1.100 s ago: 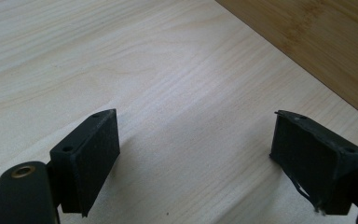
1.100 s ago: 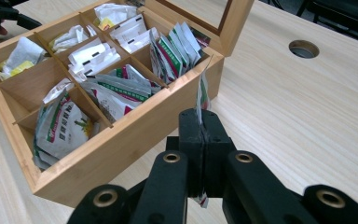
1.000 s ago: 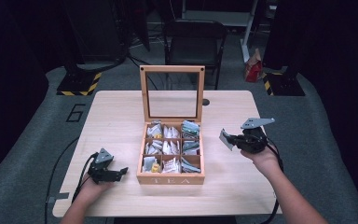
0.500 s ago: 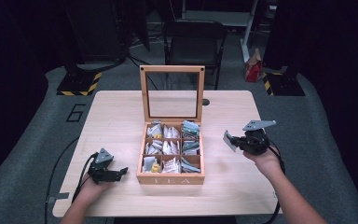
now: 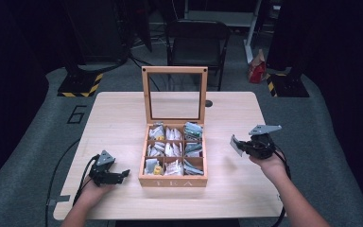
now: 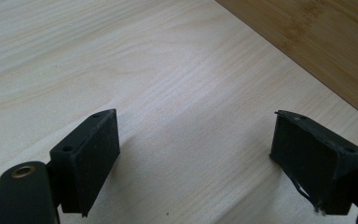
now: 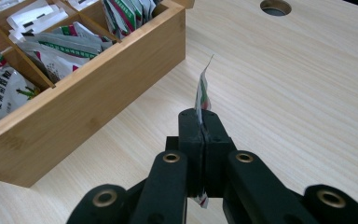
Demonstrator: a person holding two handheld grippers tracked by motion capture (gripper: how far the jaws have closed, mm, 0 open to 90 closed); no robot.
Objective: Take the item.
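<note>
Tabletop point(image 5: 118, 123) of pale wood carries an open wooden tea box point(image 5: 174, 177) at its middle in the high view, glass lid point(image 5: 174, 94) upright, compartments full of sachets. Left gripper point(image 5: 116, 176) rests near the box's front left corner; right gripper point(image 5: 238, 145) is held above the tabletop, right of the box.

Left gripper view: fingers point(image 6: 91, 161) wide apart over bare wood.

Right gripper view: fingers point(image 7: 191, 135) clamped together on a tea sachet point(image 7: 203, 91) standing edge-on, beside the box wall.

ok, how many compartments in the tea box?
9, a three-by-three grid in the tea box: three along the back by the lid, three in the middle, three at the front. All hold sachets.
</note>
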